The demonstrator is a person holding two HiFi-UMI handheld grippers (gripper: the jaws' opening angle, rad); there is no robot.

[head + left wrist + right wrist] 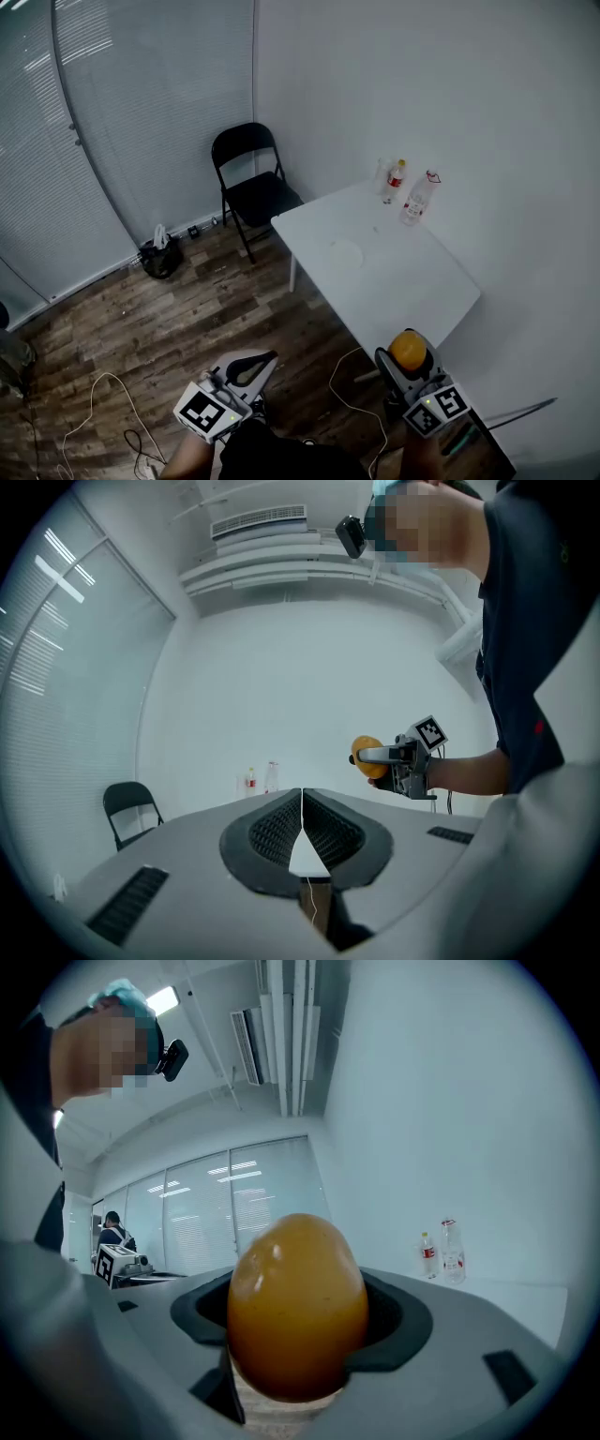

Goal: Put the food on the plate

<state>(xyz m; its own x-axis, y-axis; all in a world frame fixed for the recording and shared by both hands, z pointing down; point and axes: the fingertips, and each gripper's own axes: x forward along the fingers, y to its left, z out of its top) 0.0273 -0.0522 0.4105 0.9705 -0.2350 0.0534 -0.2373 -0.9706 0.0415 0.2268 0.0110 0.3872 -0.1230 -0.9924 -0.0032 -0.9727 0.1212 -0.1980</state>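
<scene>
My right gripper (410, 354) is shut on an orange egg-shaped food (409, 349), held near the front corner of the white table (412, 281). In the right gripper view the orange food (296, 1305) fills the space between the jaws. A small white plate (345, 253) lies on the table's middle. My left gripper (255, 363) hangs over the wooden floor, shut with nothing in it; in the left gripper view its jaws meet at the tips (302, 803). The left gripper view also catches the right gripper (375, 757) with the orange food (367, 753).
Bottles, one with a red label (395, 181) and a taller clear one (419, 198), stand at the table's far edge by the wall. A black folding chair (251, 180) sits left of the table. A black bag (161, 255) and cables (94, 412) lie on the floor.
</scene>
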